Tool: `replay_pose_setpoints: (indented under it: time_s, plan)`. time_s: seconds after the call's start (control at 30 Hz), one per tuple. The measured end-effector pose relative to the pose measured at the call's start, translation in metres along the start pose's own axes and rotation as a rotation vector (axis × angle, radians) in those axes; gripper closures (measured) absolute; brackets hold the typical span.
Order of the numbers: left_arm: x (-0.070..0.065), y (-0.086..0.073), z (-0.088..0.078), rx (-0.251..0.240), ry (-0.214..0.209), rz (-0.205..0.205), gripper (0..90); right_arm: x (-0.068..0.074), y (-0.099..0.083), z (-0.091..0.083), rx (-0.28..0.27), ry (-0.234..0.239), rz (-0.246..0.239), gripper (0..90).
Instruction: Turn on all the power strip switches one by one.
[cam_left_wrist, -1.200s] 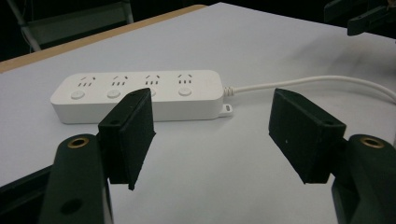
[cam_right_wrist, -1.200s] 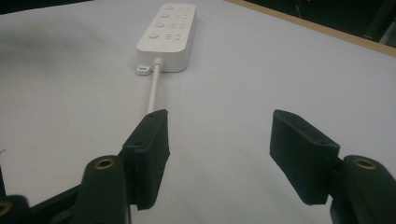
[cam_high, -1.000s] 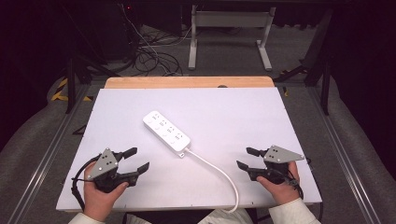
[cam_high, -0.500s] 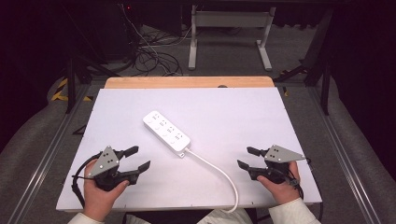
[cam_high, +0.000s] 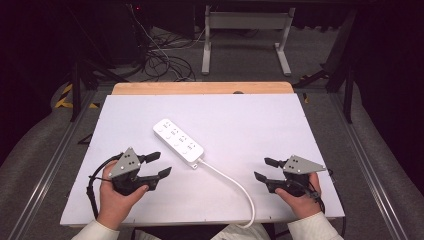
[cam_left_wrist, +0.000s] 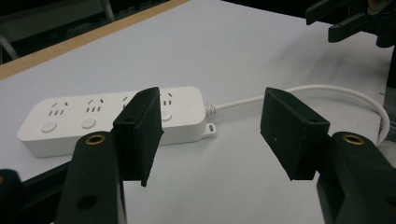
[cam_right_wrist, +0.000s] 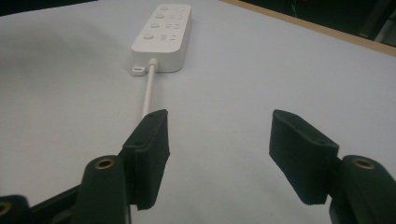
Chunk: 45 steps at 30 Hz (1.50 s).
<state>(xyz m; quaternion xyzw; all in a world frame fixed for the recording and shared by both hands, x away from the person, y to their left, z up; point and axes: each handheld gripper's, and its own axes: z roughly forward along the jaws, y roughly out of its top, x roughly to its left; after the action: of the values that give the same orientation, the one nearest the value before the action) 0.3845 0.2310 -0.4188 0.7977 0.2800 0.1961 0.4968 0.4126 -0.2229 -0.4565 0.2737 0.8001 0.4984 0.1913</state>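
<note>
A white power strip (cam_high: 178, 142) lies flat on the white counter (cam_high: 250, 120), a little left of the middle, and it runs diagonally from 10 o'clock to 4 o'clock. Its sockets and round buttons face up. From its 4 o'clock end a white cable (cam_high: 235, 185) leaves, curves over the counter toward 5 o'clock and goes over the near edge.

The left gripper (cam_high: 156, 164) is in the person's left hand (cam_high: 117, 200) at about 7 o'clock of the counter, and it points toward 2 o'clock, at the near end of the strip. Its jaws have just been closing a little, but they are released and wide apart, and nothing is between them. In the left gripper view the strip (cam_left_wrist: 116, 119) lies just beyond the jaws, apart from them (one jaw covers a part of it in the picture).

The right gripper (cam_high: 265, 169) is in the right hand (cam_high: 300, 197) at about 4 o'clock of the counter, and it points toward 9 o'clock. It is released too, with an empty gap between its jaws. In the right gripper view the cable (cam_right_wrist: 148, 93) runs from the strip (cam_right_wrist: 162, 37) down toward the left-side jaw; if it touches this jaw I cannot tell.
</note>
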Motion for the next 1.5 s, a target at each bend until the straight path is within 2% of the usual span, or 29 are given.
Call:
replay_pose_setpoints:
  time_s: [0.1,0.33,0.5,0.73,0.87,0.9,0.93,1.0,1.03,1.07,1.13,1.23,1.33,1.4,1.47,1.5]
  plan:
    - [0.001,0.005,0.007,0.008,-0.004,0.012,39.5,0.000,0.000,0.000,0.002,0.002,0.000,38.6]
    - [0.003,0.013,0.019,0.025,-0.022,0.011,43.5,0.000,0.000,0.001,0.004,0.005,-0.002,38.6]
    - [0.007,0.022,0.035,0.048,-0.039,0.020,46.5,0.000,-0.001,0.001,0.007,0.007,-0.001,38.5]
    - [0.009,0.027,0.047,0.067,-0.040,0.036,50.4,0.000,-0.001,0.002,0.010,0.010,-0.001,38.5]
    - [0.014,0.026,0.050,0.080,-0.040,0.017,54.3,0.000,-0.002,0.002,0.011,0.011,-0.002,38.5]
    - [0.016,0.026,0.051,0.086,-0.035,0.015,61.8,0.000,-0.001,0.002,0.015,0.009,-0.003,38.8]
    - [0.017,0.026,0.052,0.090,-0.031,0.011,61.8,0.000,-0.001,0.002,0.015,0.009,-0.003,38.8]
    - [0.022,0.025,0.056,0.095,-0.032,-0.003,68.1,0.000,-0.002,0.002,0.015,0.011,-0.001,38.9]
    - [0.024,0.025,0.059,0.100,-0.041,-0.015,76.9,0.000,-0.002,0.003,0.017,0.012,-0.002,38.9]
    - [0.027,0.024,0.061,0.102,-0.045,-0.025,76.9,0.000,-0.002,0.003,0.017,0.012,-0.002,38.9]
    - [0.032,0.023,0.066,0.113,-0.069,-0.049,89.5,0.000,-0.002,0.003,0.016,0.013,-0.001,38.8]
    - [0.036,0.020,0.073,0.122,-0.076,-0.075,89.7,0.000,-0.002,0.003,0.019,0.013,-0.002,38.8]
    - [0.039,0.018,0.082,0.144,-0.054,-0.071,89.7,-0.001,-0.003,0.003,0.020,0.016,-0.001,38.8]
    - [0.039,0.016,0.085,0.149,-0.055,-0.076,89.7,0.000,-0.003,0.003,0.020,0.017,-0.002,38.8]
    - [0.041,0.015,0.089,0.160,-0.036,-0.057,89.7,0.000,-0.003,0.003,0.019,0.017,-0.002,38.8]
    - [0.041,0.013,0.092,0.170,-0.033,-0.065,89.7,-0.001,-0.003,0.003,0.021,0.016,-0.001,38.8]
